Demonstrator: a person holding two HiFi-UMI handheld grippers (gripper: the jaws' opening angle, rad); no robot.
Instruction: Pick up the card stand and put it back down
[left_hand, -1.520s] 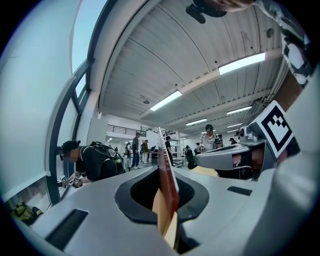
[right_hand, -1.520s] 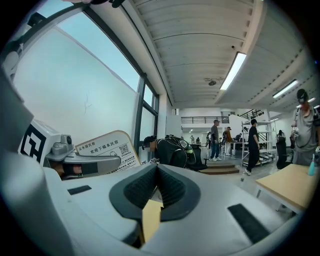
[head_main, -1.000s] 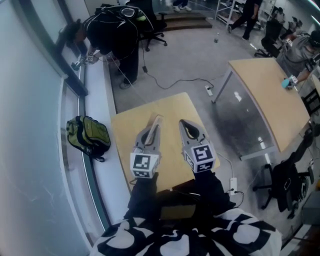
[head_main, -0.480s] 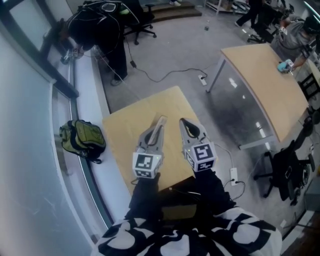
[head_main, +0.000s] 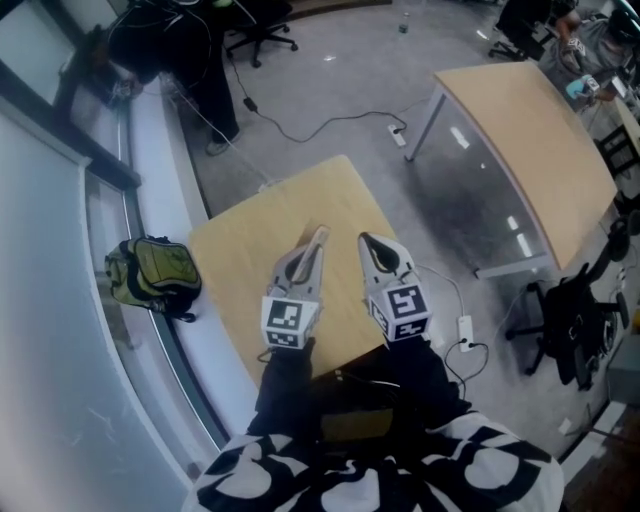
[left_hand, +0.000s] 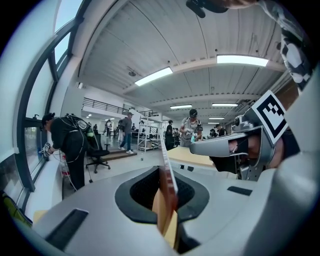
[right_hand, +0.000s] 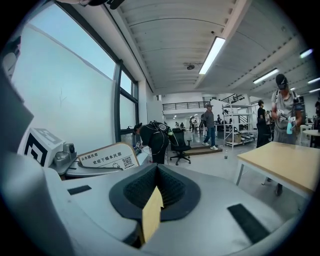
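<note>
Holding the card stand (left_hand: 166, 162) clear of the small wooden table (head_main: 240, 260) is the step in hand, as I judge it: the pick-up is done and the putting-down is not yet begun. The left gripper (head_main: 312, 250) has its jaws pinched on the stand's thin plate, which shows edge-on between them in the left gripper view and pokes out past the tips as a pale strip above the middle of the table. From the right gripper view the stand's printed face with a square code shows, tilted rather than plumb. The right gripper (head_main: 372, 250) hangs just beside the left one, above the table's right half, its jaws pressed together on nothing — the yellow sliver under its tips I take for the table top seen through a gap. A green backpack (head_main: 150, 275) lies on the sill to the left of the table, well apart from the work. The next move probably calls for bringing the stand down to the table top and levelling it so its foot sits flat — only then spreading the left jaws, since so thin a piece could tip over. Which edge is the foot I cannot tell.
</note>
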